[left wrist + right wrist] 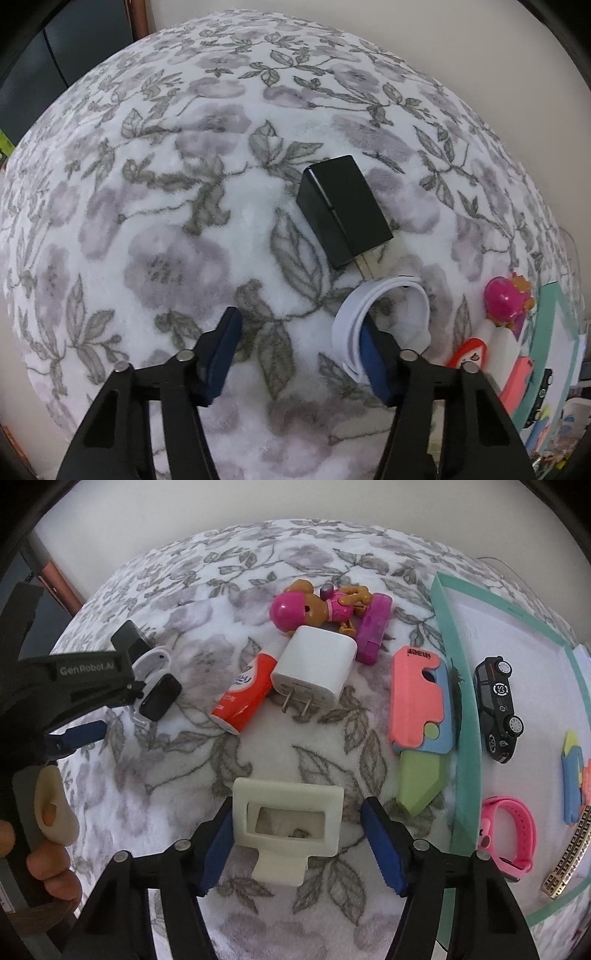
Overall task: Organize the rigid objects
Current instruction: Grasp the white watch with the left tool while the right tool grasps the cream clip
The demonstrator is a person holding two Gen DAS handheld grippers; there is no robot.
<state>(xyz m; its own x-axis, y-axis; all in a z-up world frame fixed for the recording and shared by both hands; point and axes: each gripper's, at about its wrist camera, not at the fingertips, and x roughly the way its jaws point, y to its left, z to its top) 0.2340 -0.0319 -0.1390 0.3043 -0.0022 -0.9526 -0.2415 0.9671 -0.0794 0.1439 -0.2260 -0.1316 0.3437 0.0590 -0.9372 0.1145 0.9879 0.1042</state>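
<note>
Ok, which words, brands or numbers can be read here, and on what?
"GenRobot.AI": on the left tongs, on the black body.
"inaei", seen upside down, uncertain: on the pink toy knife.
"CS": roof of the black toy car.
Print on the red tube: too blurred to read.

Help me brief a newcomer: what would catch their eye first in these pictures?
Probably the bright pink toy figure lying at the far side of the floral blanket, with a white charger just in front of it. To the right, a teal-rimmed tray holds a black toy car and a pink watch.

blanket [207,192]: floral, grey-lilac | wall [258,502]: plain, pale, behind
</note>
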